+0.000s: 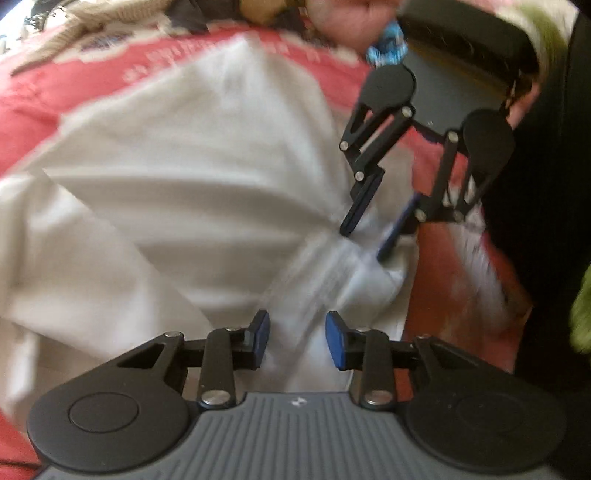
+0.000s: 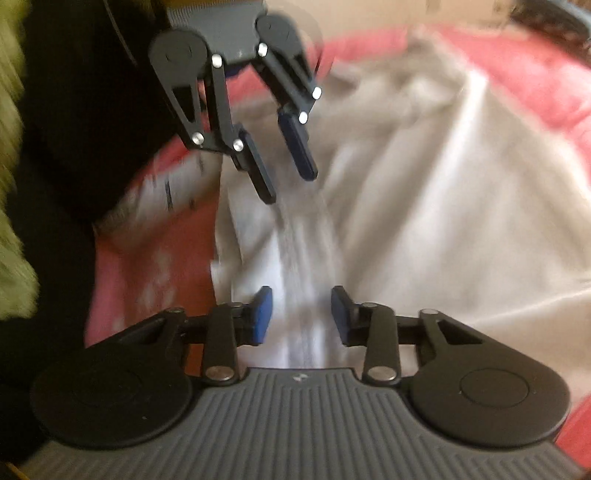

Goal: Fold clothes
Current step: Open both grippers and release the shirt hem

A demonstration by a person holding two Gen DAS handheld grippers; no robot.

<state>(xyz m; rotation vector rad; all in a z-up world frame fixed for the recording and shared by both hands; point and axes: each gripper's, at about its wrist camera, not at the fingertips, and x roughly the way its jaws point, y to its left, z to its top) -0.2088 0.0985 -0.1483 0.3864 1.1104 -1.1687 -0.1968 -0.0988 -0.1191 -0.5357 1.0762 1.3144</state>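
Left wrist view looks down on a red bedspread [image 1: 55, 110] with pale woven patterning, and a white garment [image 1: 166, 192] lies rumpled over most of it. Beyond the garment's far edge sits a tan knitted cloth [image 1: 85, 29], blurred, and a dark seat or cushion [image 1: 461, 33] stands off the garment's right side. A yellow-green fluffy fabric [image 2: 11, 229] shows past the bedspread's edge in the right wrist view.

Both pictures are smeared, so fine detail is lost. A ribbed band [image 2: 306, 266] of the garment, perhaps a hem or cuff, runs in a ridge between the two tools. The left gripper [image 1: 297, 339] has its jaws apart, with that band passing through the gap; I cannot tell whether the pads touch the cloth. The right gripper [image 2: 301, 317] likewise stands with jaws parted astride the same band, the blue pads [image 2: 264, 314] clear of each other. The grippers face one another from opposite ends of the band, near together.
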